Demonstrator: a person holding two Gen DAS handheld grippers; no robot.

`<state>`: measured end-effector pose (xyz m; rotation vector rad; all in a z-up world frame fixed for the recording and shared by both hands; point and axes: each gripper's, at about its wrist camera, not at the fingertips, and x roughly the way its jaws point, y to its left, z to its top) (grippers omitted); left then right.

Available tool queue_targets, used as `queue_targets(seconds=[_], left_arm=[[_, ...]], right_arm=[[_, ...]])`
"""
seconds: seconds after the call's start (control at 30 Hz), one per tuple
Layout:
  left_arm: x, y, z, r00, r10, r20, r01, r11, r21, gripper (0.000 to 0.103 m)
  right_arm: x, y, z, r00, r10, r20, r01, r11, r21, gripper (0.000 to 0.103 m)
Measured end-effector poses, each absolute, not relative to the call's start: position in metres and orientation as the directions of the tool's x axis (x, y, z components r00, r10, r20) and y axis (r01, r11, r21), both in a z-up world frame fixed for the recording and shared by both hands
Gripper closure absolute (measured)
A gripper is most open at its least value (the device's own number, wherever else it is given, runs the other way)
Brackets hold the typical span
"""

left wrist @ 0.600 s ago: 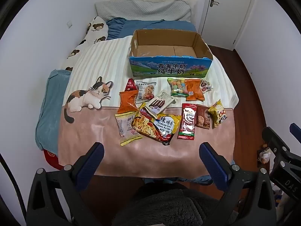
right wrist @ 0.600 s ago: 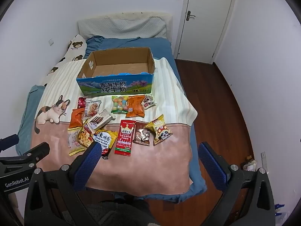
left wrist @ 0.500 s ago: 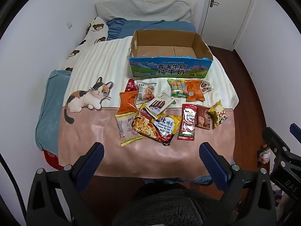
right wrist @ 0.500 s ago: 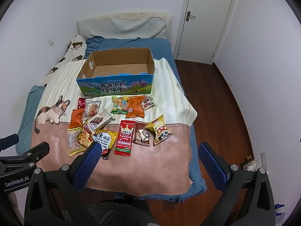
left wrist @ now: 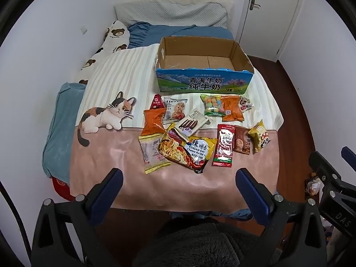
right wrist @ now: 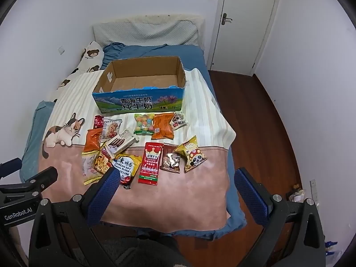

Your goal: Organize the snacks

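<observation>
Nothing has shifted since the earlier frames | bed (left wrist: 93,166): unchanged | box (left wrist: 203,84): empty | snacks (left wrist: 189,151): all loose before box, none packed | left gripper (left wrist: 178,188), right gripper (right wrist: 176,184): fingers wide, empty, hovering at bed's foot; sorting unstarted.

Bed (left wrist: 142,33) with blue sheet, covered by a striped cream and pink blanket (left wrist: 124,160) printed with a cat. At far end of blanket, open cardboard box (left wrist: 203,82), blue front, nothing inside. In front of box, loose snack packets flat on blanket: noodle packet (left wrist: 189,151) overlapping its neighbours, red sachet (left wrist: 224,145), yellow panda bag (left wrist: 259,135), orange packet (left wrist: 231,109), candy bag (left wrist: 212,104); bear-print pillow (left wrist: 111,37) along left edge.
</observation>
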<state>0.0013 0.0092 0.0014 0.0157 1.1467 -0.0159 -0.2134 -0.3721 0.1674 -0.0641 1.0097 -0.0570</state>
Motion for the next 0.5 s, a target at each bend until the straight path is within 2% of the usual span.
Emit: queue_targets(seconds=[0.5], left_arm=[[0.0, 0.0121, 0.0045, 0.429, 0.002, -0.903, 0.013, 1.0, 0.008, 0.0]], right_arm=[[-0.212, -0.3629, 0.1669, 0.541, -0.081, -0.837, 0.014, 0.996, -0.087, 0.0]])
